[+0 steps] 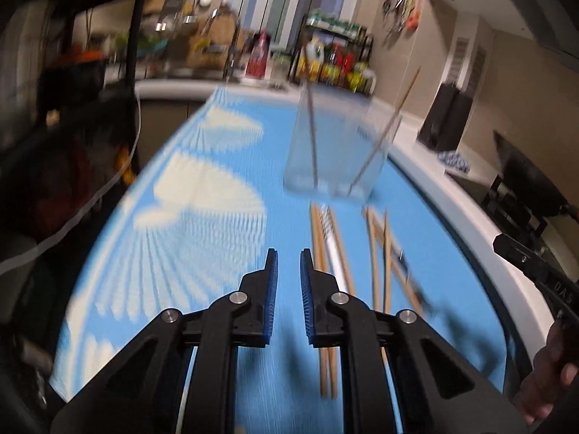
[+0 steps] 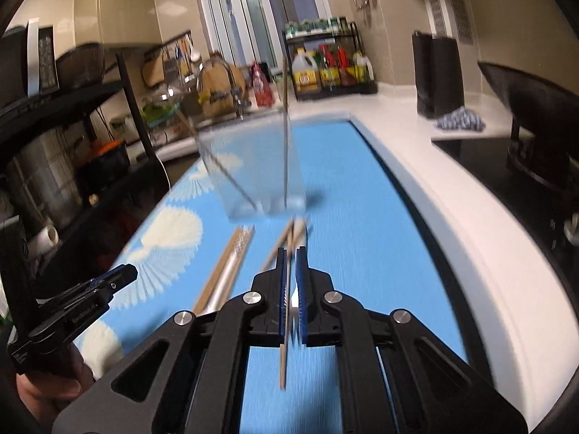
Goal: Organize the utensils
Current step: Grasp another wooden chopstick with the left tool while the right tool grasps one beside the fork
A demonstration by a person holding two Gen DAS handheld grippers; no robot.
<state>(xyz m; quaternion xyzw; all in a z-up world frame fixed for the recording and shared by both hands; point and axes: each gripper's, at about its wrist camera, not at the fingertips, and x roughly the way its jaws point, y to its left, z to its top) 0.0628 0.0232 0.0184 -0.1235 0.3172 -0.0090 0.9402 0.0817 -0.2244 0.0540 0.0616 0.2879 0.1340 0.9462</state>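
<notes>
**A:** What is hard to read around the tools?

**B:** Both views are smeared. The left gripper [image 1: 288, 253] is sharp: its blue ribbed pads stand a narrow gap apart with only the mat between them. The right gripper [image 2: 291, 253] has its jaws almost together, with one thin wooden chopstick [image 2: 287, 325] running lengthwise through the slot. It lies against the left pad and a pale sliver shows on its right, so I cannot tell whether it is clamped. Its far end blurs into the other sticks.

**A:** And the rest of the utensils?

**B:** Just right of the left gripper lies the left bundle [image 1: 325, 246], long straight tan sticks beside a silvery metal one; its near part is hidden under the black jaw arm. Further right, the right bundle [image 1: 378, 246] is crossed loosely. That is where the right gripper's tips sit, a dark blur in the left view.

**A:** What lies beyond?

**B:** A clear container [image 1: 336, 152] with straight walls stands just beyond both bundles, with two thin sticks leaning apart inside. Everything rests on a blue mat [image 1: 217, 289] printed with white fans, on a smooth white counter [image 2: 470, 217]. A hand [image 1: 550, 372] is cut off at the near right edge.
</notes>
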